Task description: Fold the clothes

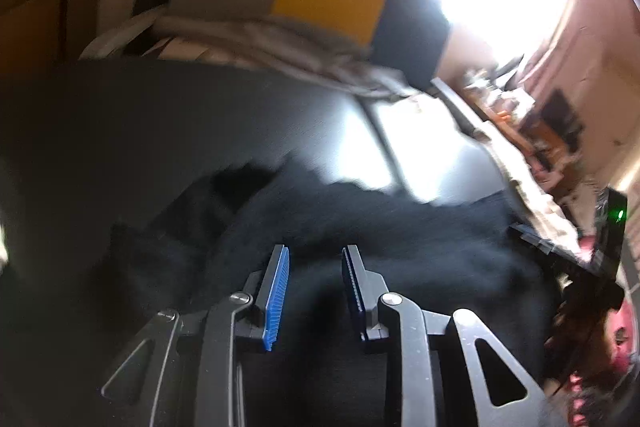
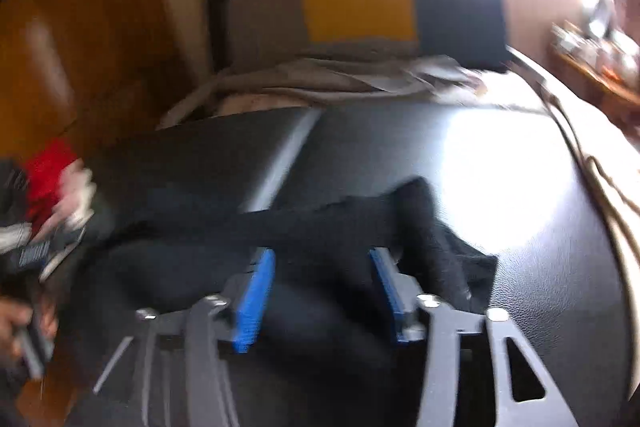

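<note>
My left gripper (image 1: 316, 255) hangs over a black garment (image 1: 400, 239) with its jaws apart and nothing between the blue pads (image 1: 276, 291); dark cloth lies beneath them, though blur keeps me from telling whether they touch it. My right gripper (image 2: 324, 259) likewise shows its jaws apart, blue pads (image 2: 256, 299) either side of the same black garment (image 2: 320, 227), gripping nothing that I can make out. The garment is spread in rumpled folds across the near part of a black padded surface (image 2: 540, 247), one raised fold (image 2: 416, 195) peaking just beyond my right fingers. No container shows in either view. The far half of the surface is bare and glossy, crossed by a pale seam (image 2: 284, 163), and its right edge curves away beside a light trim (image 2: 600, 187). At the far edge lies crumpled pale bedding (image 2: 340, 79) beneath a grey, yellow and dark cushion (image 2: 360, 3). In the right wrist view, red and white cloth (image 2: 52, 179) sits near the left edge, beside the other hand (image 2: 20, 327), all blurred.
</note>
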Available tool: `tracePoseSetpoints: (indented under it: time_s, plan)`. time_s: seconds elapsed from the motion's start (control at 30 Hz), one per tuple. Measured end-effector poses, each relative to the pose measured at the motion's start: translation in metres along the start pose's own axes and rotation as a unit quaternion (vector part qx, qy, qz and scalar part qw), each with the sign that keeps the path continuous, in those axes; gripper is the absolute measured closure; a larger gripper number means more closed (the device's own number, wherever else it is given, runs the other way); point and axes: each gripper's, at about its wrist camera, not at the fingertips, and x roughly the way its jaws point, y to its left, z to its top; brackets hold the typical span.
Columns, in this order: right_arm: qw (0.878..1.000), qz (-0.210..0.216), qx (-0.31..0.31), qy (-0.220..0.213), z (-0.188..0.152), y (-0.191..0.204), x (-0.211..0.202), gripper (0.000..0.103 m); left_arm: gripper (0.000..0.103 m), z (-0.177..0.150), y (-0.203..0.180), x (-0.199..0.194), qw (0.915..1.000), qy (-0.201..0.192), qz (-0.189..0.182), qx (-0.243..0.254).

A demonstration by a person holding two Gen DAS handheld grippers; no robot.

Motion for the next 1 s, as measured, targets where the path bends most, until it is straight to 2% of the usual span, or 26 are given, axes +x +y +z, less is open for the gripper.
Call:
tracePoseSetpoints:
  time_s: [0.07, 0.1, 0.13, 0.2, 0.33, 0.37, 0.4, 0.43, 0.47, 0.57, 0.6, 0.73, 0.77, 0.8, 0.9, 1.0]
  plan:
    - [0.999, -0.037, 0.036, 0.011, -0.006, -0.021, 0.02, 0.043, 0.088, -0.009, 0.02, 0.006, 0.9992, -0.016, -0.027, -0.024]
    - [0.998, -0.031, 0.062, 0.015, -0.007, -0.032, 0.024, 0.048, 0.096, -0.008, 0.028, 0.007, 0.9985, -0.015, -0.031, -0.043]
    - [0.996, -0.017, 0.087, 0.008, -0.006, -0.042, 0.022, 0.05, 0.098, -0.006, 0.036, 0.008, 0.9974, -0.015, -0.034, -0.062]
    - [0.993, -0.018, 0.119, 0.005, -0.003, -0.058, 0.023, 0.054, 0.1, -0.004, 0.04, 0.013, 0.9965, -0.015, -0.037, -0.074]
    - [0.992, -0.01, 0.124, 0.001, -0.004, -0.061, 0.025, 0.052, 0.101, 0.001, 0.04, 0.014, 0.9961, -0.007, -0.042, -0.077]
    - [0.992, -0.007, 0.124, 0.0, -0.005, -0.061, 0.025, 0.051, 0.098, 0.002, 0.041, 0.012, 0.9954, -0.004, -0.049, -0.082]
    - [0.992, -0.001, 0.126, -0.001, -0.005, -0.062, 0.025, 0.048, 0.087, 0.002, 0.043, 0.005, 0.9939, -0.001, -0.059, -0.093]
    - [0.992, 0.007, 0.127, -0.003, -0.005, -0.063, 0.024, 0.046, 0.082, 0.0, 0.044, -0.007, 0.992, -0.004, -0.07, -0.105]
    - [0.991, 0.018, 0.13, -0.006, -0.006, -0.064, 0.024, 0.042, 0.081, -0.003, 0.046, -0.019, 0.9898, -0.008, -0.082, -0.117]
    - [0.99, 0.033, 0.136, -0.011, -0.006, -0.066, 0.024, 0.039, 0.08, -0.017, 0.036, -0.059, 0.9953, -0.027, -0.056, -0.074]
    - [0.99, 0.036, 0.137, -0.012, -0.006, -0.065, 0.024, 0.038, 0.077, -0.027, 0.03, -0.068, 0.9974, -0.023, -0.048, -0.049]
    - [0.995, 0.006, 0.104, -0.002, -0.003, -0.048, 0.02, 0.034, 0.077, -0.068, 0.007, -0.086, 0.9991, -0.002, -0.017, 0.039]
    - [0.996, -0.013, 0.083, -0.004, -0.002, -0.037, 0.013, 0.031, 0.077, -0.076, 0.004, -0.086, 0.9989, 0.001, -0.013, 0.046]
    - [0.998, -0.015, 0.067, -0.012, -0.003, -0.026, 0.004, 0.027, 0.076, -0.083, 0.001, -0.086, 0.9986, 0.003, -0.008, 0.052]
    - [0.999, 0.002, 0.009, -0.031, -0.011, 0.009, -0.021, 0.018, 0.076, -0.104, -0.007, -0.086, 0.9975, 0.01, 0.005, 0.069]
    - [0.999, 0.009, -0.038, -0.022, -0.028, 0.033, -0.035, 0.013, 0.076, -0.112, -0.011, -0.086, 0.9979, -0.001, 0.018, 0.063]
